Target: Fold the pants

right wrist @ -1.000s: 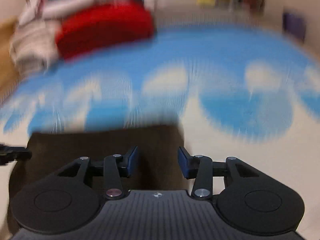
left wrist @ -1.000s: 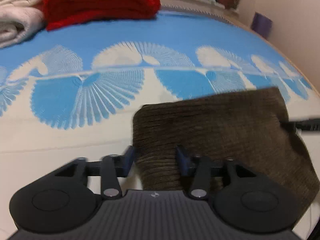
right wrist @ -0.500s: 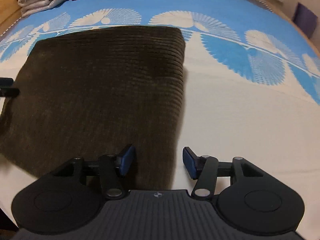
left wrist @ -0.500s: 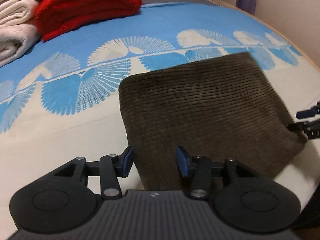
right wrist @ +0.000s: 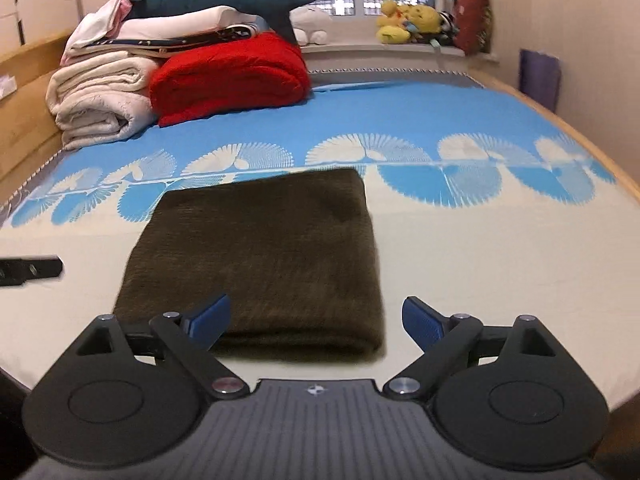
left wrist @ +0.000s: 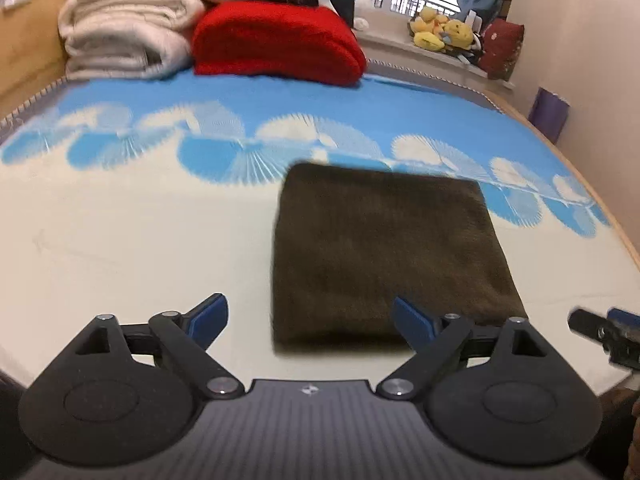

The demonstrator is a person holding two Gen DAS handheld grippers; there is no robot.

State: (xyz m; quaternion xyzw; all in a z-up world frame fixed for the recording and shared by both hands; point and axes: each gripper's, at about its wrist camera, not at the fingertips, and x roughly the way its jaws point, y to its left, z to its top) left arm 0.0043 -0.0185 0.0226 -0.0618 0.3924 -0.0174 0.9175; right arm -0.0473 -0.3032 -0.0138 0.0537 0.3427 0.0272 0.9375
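The dark brown corduroy pants (left wrist: 384, 248) lie folded into a flat rectangle on the bed, also in the right wrist view (right wrist: 264, 256). My left gripper (left wrist: 310, 318) is open and empty, held just in front of the fold's near edge. My right gripper (right wrist: 316, 316) is open and empty too, above the near right corner of the fold. The tip of the right gripper shows at the right edge of the left wrist view (left wrist: 604, 330). The tip of the left gripper shows at the left edge of the right wrist view (right wrist: 30, 268).
The bed sheet (right wrist: 460, 248) is cream with blue fan patterns. A folded red blanket (right wrist: 232, 76) and cream blankets (right wrist: 100, 104) are stacked at the far left. Plush toys (right wrist: 408, 20) sit on the window sill. A wooden bed edge (right wrist: 592, 152) runs along the right.
Both grippers have opened wide and pulled back and up from the pants. The folded pants now lie free on the bed.
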